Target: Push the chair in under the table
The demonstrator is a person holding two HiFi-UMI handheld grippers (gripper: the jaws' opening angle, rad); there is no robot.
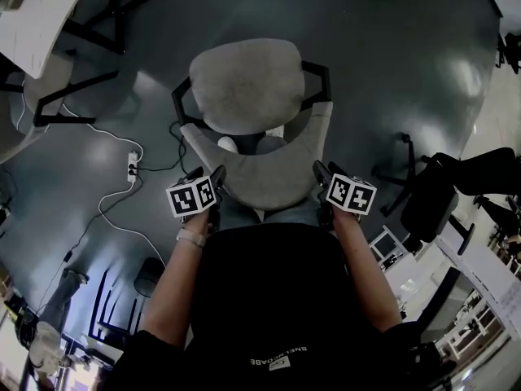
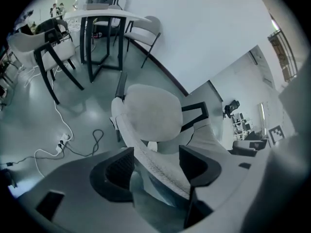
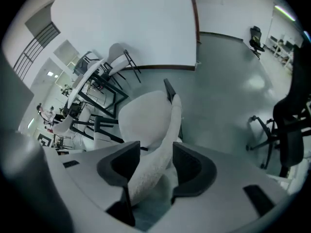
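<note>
Seen from above, a grey upholstered chair (image 1: 248,96) with a black frame stood on the dark grey floor (image 1: 391,72) directly in front of the person, its curved backrest (image 1: 269,182) nearest them. It stood out in the open, well apart from the white table (image 1: 32,23) at the upper left. The left gripper (image 1: 213,179) was at the backrest's left end and the right gripper (image 1: 321,176) at its right end, both pointing steeply down. Each gripper's jaws stood wide apart, with the backrest's padded top edge running between them. The edge seemed to lie close against one jaw on each side, though neither pair appeared to be squeezing it. A white power strip (image 1: 133,166) with trailing cables lay on the floor to the chair's left.
</note>
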